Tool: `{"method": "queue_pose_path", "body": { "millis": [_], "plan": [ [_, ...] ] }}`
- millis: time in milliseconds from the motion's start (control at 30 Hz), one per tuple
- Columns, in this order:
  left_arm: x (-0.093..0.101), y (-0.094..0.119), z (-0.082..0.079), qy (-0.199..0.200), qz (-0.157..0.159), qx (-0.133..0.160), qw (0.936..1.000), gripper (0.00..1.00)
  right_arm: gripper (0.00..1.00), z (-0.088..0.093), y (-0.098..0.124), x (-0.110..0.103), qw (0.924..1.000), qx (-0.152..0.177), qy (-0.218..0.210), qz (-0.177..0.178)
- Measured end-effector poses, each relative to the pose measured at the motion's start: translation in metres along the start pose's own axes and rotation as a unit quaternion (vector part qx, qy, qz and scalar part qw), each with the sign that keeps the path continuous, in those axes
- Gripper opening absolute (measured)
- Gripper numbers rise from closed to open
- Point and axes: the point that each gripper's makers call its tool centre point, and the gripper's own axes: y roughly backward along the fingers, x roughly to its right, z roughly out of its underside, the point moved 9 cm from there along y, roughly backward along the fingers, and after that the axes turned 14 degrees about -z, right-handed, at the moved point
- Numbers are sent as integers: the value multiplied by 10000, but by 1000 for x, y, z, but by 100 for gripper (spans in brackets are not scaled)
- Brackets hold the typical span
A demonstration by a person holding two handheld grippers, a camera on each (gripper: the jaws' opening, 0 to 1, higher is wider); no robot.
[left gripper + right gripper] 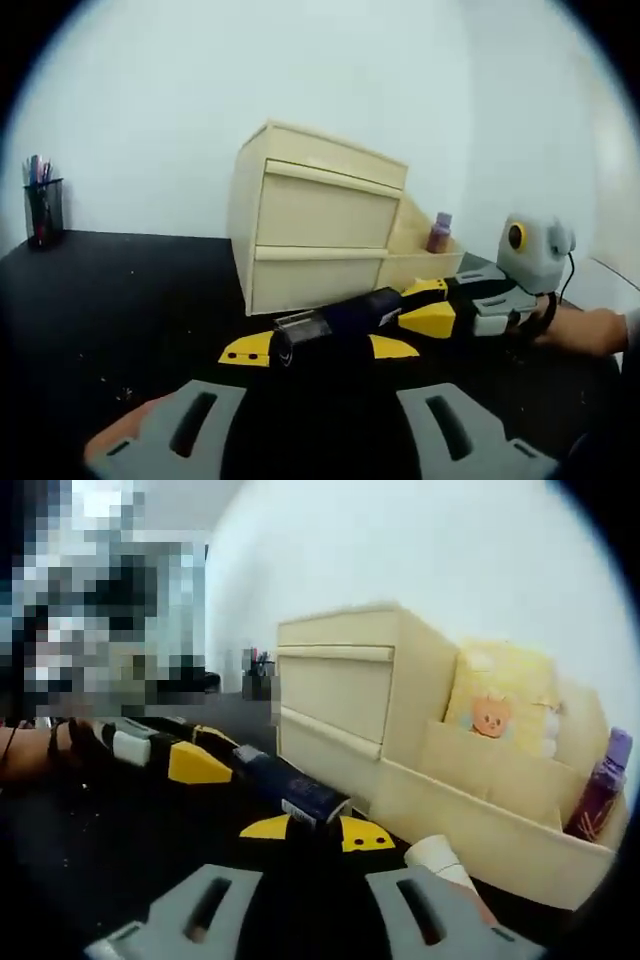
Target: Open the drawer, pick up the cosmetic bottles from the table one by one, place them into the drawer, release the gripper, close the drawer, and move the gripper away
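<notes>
In the left gripper view, your left gripper (320,350) rises from 6 o'clock with its yellow tips set wide apart on the black table (120,300). The clear-capped end of the dark bottle (340,315) lies between those tips, and neither tip touches it. The bottle runs off toward 3 o'clock, where your right gripper (415,305) comes in with its yellow tips closed against the bottle's far end. Your hand (590,330) is behind it. Just above centre is the cream drawer unit (315,230), with both drawer fronts flush. In its side tray at 2 o'clock a purple bottle (440,232) stands upright. A pen cup (43,210) sits at 9 o'clock, well apart from the rest.

In the right gripper view, your right gripper (315,832) comes up from 6 o'clock. Its yellow tips sit against either side of the dark bottle's (300,795) labelled end, clamped on it as far as you can see. The bottle slants up toward 9 o'clock, where your left gripper (215,752) is. The drawer unit (350,680) stands at 12 o'clock, still shut. A yellow packet (495,710) leans in the side tray at 2 o'clock, and the purple bottle (600,785) is at 3 o'clock.
</notes>
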Motion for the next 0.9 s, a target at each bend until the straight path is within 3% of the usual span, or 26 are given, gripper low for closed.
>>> {"method": "queue_pose_path", "body": {
  "millis": [200, 300, 400, 667, 900],
  "plan": [
    [6, 15, -1, 17, 45, -61, 10000, 36, 13, -6, 7, -6, 9999, 5, -16, -99],
    [3, 27, -6, 209, 15, 84, 9997, 36, 13, -8, 7, -12, 9993, 69, -243, -270],
    [-1, 41, -10, 277, -35, 157, 9995, 36, 13, -13, 3, -24, 9990, -27, -164, -407],
    [-18, 84, -20, 241, -444, 331, 9982, 36, 13, -25, -15, -57, 9971, 2, -147, -750],
    [-43, 129, -13, 227, -784, 311, 9962, 36, 13, -45, -39, -91, 9936, 119, -158, -1108]
  ]
}}
